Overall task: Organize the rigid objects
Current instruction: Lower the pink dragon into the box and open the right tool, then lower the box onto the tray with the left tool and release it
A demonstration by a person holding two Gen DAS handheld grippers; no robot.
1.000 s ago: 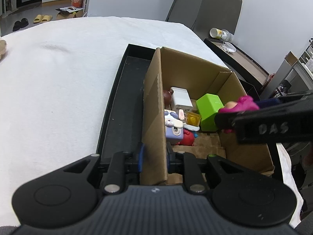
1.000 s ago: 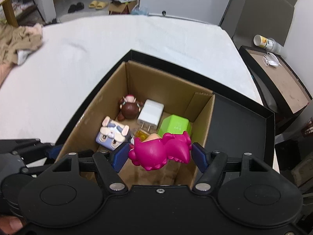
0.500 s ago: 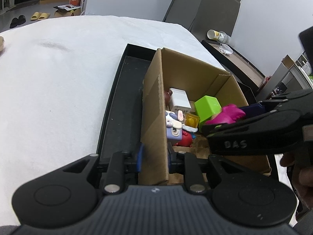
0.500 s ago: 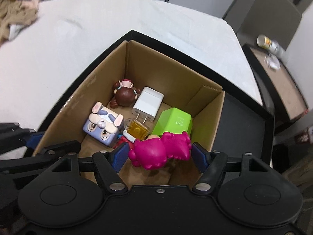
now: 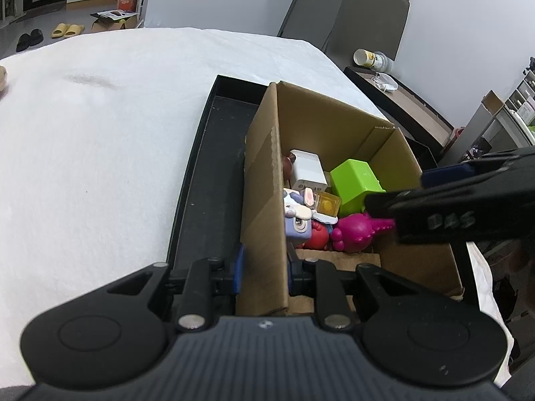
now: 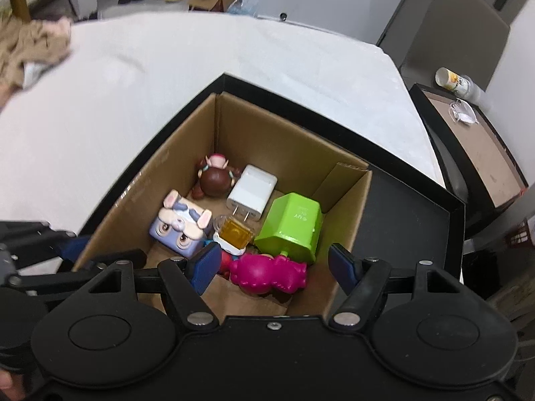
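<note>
The left wrist view shows the left gripper [image 5: 264, 264] at bottom centre, its blue pads pinching the near wall of a cardboard box [image 5: 264, 180]. Only this view shows that grip up close. The right gripper [image 5: 444, 197] enters from the right edge, above the box.

The right wrist view looks down into the box [image 6: 294, 147]. The right gripper [image 6: 276, 264] stands spread, with nothing between its pads. A pink toy [image 6: 269, 274] lies free on the box floor, low in the frame, touching a green block [image 6: 291, 224]. Around them sit a white charger [image 6: 252, 192], an amber cube [image 6: 235, 235], a lilac rabbit block [image 6: 180, 227] and a brown figure [image 6: 215, 177]. A red toy [image 5: 316, 235] shows more fully in the left view.

The box sits in a black tray [image 6: 411, 214] on a white cloth [image 5: 100, 133]. Upper right, a side table [image 6: 474, 147] holds a cup [image 6: 451, 80]. Sandals [image 5: 65, 30] lie on the floor, upper left.

The box wall hides most of the brown figure in the left view. The crumpled cloth [image 6: 30, 43] in the upper left is blurred.
</note>
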